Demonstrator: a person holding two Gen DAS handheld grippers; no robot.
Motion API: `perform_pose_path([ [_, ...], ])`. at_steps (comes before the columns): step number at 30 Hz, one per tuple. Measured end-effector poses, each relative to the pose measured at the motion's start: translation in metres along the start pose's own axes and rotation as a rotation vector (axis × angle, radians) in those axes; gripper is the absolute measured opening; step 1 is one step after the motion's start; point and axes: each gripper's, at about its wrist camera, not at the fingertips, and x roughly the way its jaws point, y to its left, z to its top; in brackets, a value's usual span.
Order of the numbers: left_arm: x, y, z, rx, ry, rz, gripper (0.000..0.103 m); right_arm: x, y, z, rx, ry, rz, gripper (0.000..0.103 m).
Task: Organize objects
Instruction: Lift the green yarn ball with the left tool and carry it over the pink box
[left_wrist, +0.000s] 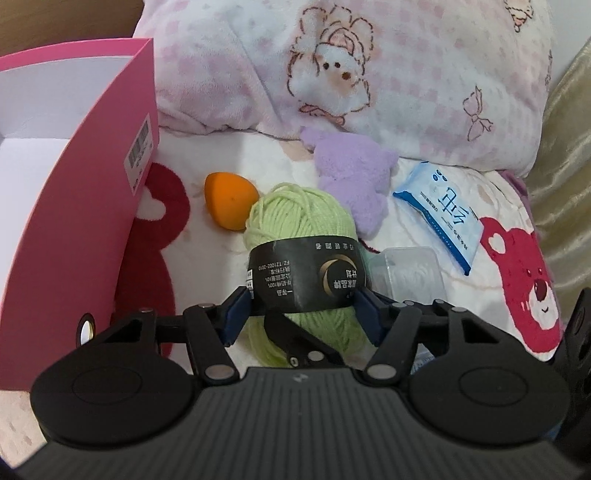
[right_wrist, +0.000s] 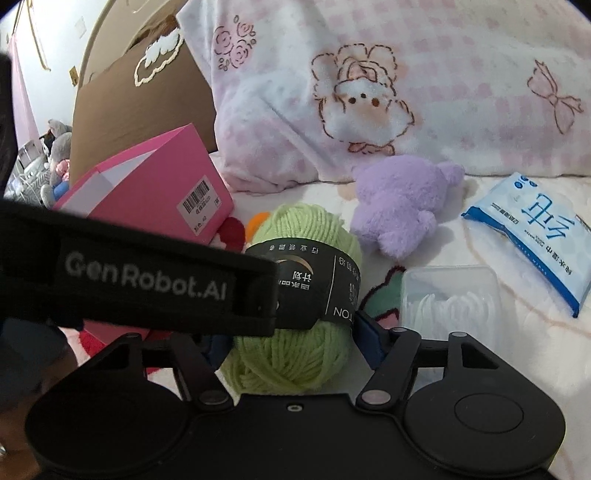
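A soft ball of pale green yarn (left_wrist: 303, 236), wound in loose strands and belted by a glossy black paper band, lies on a fleecy white bedspread (left_wrist: 229, 258) printed with red bears. The left gripper (left_wrist: 303, 314) has its blue pads pressed on either side of the band, clamped on the yarn. The right gripper (right_wrist: 291, 339) also straddles the yarn from nearer its loose end: its right blue pad touches the yarn's side, while its left pad is hidden behind the other tool's black body, so whether it squeezes cannot be told.

Just behind the yarn to the left lies a smooth orange teardrop-shaped sponge (left_wrist: 229, 199). Behind the yarn to the right lies a fuzzy purple plush toy (left_wrist: 354, 177), touching it in the left wrist view. Beside the yarn on the right is a clear rectangular plastic box (right_wrist: 450, 299) of white cotton pads. Further right of the yarn lies a crinkly blue-and-white pack of wipes (right_wrist: 532, 236). Left of the yarn stands a stiff pink cardboard box (left_wrist: 92, 221) with a barcode label. Behind everything lies a plush pink-checked blanket (left_wrist: 369, 74).
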Motion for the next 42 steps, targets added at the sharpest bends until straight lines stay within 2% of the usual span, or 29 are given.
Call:
perform_pose_path([
  [5, -0.005, -0.005, -0.001, 0.025, -0.013, -0.013, 0.054, -0.005, -0.002, 0.000, 0.023, -0.009, 0.022, 0.063],
  [11, -0.013, -0.009, -0.008, 0.050, -0.004, -0.013, 0.053, -0.014, 0.004, -0.005, 0.026, -0.011, 0.010, 0.063],
  [15, -0.023, -0.010, -0.014, 0.074, -0.008, -0.007, 0.053, -0.020, 0.009, -0.007, 0.028, -0.007, 0.017, 0.063],
  [22, -0.034, -0.007, -0.022, 0.057, 0.010, 0.003, 0.053, -0.027, 0.022, -0.012, 0.032, 0.023, 0.015, 0.062],
  [39, -0.053, 0.001, -0.036, 0.018, 0.067, -0.030, 0.053, -0.044, 0.037, -0.022, 0.033, 0.073, 0.010, 0.063],
  [42, -0.060, -0.001, -0.039, 0.037, 0.062, -0.021, 0.053, -0.048, 0.039, -0.023, 0.061, 0.081, 0.023, 0.063],
])
